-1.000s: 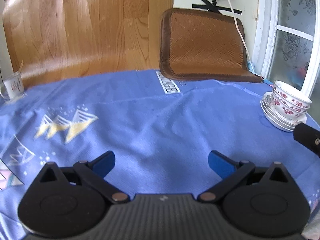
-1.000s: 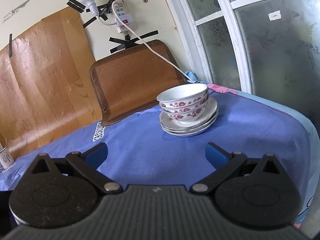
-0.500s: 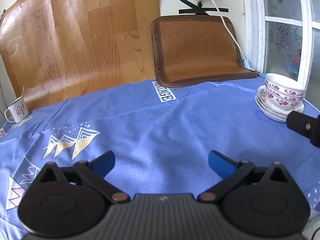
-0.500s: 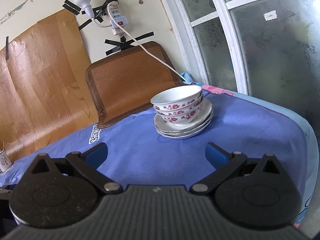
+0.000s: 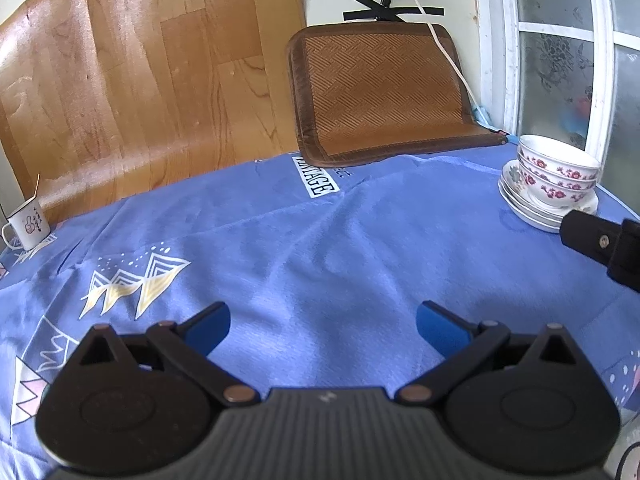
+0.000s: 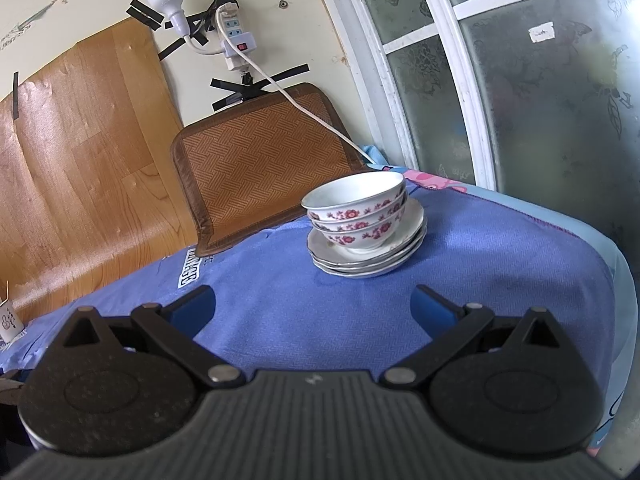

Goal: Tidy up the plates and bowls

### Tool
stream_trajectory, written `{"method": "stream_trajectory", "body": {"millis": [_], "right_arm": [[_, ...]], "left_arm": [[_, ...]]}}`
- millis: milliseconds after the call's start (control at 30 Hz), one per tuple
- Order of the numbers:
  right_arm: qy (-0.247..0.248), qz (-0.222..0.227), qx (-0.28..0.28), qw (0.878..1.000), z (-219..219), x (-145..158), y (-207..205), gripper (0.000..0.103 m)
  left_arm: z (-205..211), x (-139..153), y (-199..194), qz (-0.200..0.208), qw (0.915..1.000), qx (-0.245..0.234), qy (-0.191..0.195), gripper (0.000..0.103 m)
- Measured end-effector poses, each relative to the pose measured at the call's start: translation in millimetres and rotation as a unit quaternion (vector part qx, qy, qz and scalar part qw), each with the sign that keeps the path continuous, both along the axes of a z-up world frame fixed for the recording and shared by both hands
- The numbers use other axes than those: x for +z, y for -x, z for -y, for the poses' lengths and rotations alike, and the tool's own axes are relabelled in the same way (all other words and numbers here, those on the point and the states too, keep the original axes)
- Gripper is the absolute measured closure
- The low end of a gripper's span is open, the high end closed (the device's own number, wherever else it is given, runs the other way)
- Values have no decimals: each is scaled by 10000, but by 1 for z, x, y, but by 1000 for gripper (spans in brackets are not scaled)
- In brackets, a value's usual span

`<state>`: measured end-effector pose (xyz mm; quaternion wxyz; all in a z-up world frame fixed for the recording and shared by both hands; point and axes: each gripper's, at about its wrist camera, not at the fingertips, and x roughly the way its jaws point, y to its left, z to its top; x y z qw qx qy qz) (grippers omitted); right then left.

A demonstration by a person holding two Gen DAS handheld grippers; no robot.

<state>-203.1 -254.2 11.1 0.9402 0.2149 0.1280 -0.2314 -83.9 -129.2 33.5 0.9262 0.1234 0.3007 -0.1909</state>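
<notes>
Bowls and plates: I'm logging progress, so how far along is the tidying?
Done: the bowls sit nested on the stacked plates near the corner of the blue tablecloth. In hand: nothing; the right tongs and left tongs are both open and empty, away from the stack. Left: apparently nothing; no loose dishes show, only a mug at the far edge.

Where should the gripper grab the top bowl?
Pinch the top bowl by its thin rim, one finger inside, one outside, coming from above. It sits upright and nested in the bowls below, so only its rim stands free. The right gripper is nearer, open.
</notes>
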Motion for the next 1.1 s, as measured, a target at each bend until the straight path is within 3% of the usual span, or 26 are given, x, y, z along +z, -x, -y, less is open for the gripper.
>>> {"method": "stream_trajectory", "body": {"millis": [533, 1100], "right_arm": [[22, -49, 147, 9999, 0, -1, -2, 0], [168, -129, 508, 9985, -7, 1, -6, 0]], "left_arm": [[2, -5, -2, -383, 9991, -174, -13, 0], [-7, -2, -1, -459, 9989, -98, 47, 0]]}}
